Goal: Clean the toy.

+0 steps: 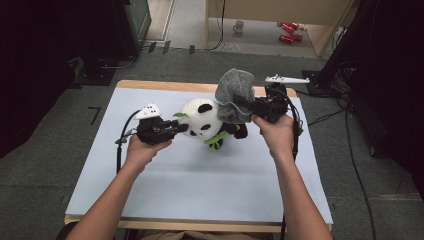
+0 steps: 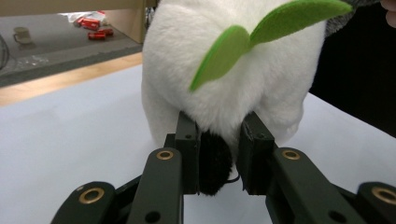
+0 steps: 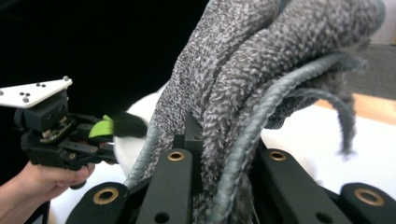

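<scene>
A plush panda (image 1: 202, 120) with green felt leaves sits on the white table cover (image 1: 200, 175), at the middle back. My left gripper (image 1: 181, 128) is shut on the panda's black ear (image 2: 214, 163), beside the white head (image 2: 233, 60) and its green leaf (image 2: 243, 42). My right gripper (image 1: 248, 107) is shut on a grey terry cloth (image 1: 232, 95), held bunched and raised over the panda's right side. In the right gripper view the grey cloth (image 3: 261, 79) hangs folded between the jaws, with its corded hem trailing down, and the left gripper (image 3: 109, 140) shows farther off.
The table's wooden back edge (image 1: 165, 86) borders grey carpet. Beyond it stand a mug (image 1: 239, 26) and red cans (image 1: 288, 31) on the floor by a wooden cabinet. Dark equipment and cables flank both sides. The near half of the cover is bare.
</scene>
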A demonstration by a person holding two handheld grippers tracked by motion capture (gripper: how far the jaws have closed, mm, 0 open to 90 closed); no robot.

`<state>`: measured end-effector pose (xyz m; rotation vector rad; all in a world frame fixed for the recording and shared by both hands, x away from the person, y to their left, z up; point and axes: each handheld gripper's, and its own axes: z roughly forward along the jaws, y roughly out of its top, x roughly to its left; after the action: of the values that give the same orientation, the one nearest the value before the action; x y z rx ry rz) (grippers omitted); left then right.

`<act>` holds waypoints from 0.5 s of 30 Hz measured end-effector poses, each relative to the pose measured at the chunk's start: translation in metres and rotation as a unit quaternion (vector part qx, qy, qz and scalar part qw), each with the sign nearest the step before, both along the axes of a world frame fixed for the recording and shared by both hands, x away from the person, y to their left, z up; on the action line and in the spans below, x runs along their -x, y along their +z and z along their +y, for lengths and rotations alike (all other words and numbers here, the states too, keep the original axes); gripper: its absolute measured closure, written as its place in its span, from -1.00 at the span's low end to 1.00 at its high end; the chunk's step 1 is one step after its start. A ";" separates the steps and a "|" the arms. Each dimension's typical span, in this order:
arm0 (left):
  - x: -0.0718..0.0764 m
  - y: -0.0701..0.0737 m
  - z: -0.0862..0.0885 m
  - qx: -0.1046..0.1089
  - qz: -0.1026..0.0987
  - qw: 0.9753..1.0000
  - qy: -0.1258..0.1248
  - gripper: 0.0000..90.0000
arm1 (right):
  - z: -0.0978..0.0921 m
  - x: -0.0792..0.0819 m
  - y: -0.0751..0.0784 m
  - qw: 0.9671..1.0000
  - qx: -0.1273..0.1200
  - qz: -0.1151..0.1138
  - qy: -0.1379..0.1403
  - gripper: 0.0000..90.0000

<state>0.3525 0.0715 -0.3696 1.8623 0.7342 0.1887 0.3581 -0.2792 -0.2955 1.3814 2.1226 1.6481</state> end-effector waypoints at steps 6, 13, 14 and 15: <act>0.002 0.002 -0.008 -0.030 0.008 1.000 0.000 0.63 | 0.011 0.007 0.033 0.999 -0.023 -0.018 0.034 0.79; 0.001 0.001 -0.031 -0.026 -0.011 1.000 0.006 0.63 | 0.053 0.004 0.037 0.996 -0.021 -0.007 0.088 0.79; 0.002 0.001 -0.034 -0.027 -0.014 1.000 0.005 0.63 | 0.060 0.002 0.033 0.995 -0.016 -0.001 0.094 0.79; 0.002 0.001 -0.037 -0.029 -0.018 0.999 0.007 0.62 | 0.068 0.000 0.029 0.995 -0.015 0.005 0.102 0.79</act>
<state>0.3507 0.0346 -0.3685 1.9039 0.7247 0.2533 0.3580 -0.2116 -0.2664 1.2179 2.3226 1.7523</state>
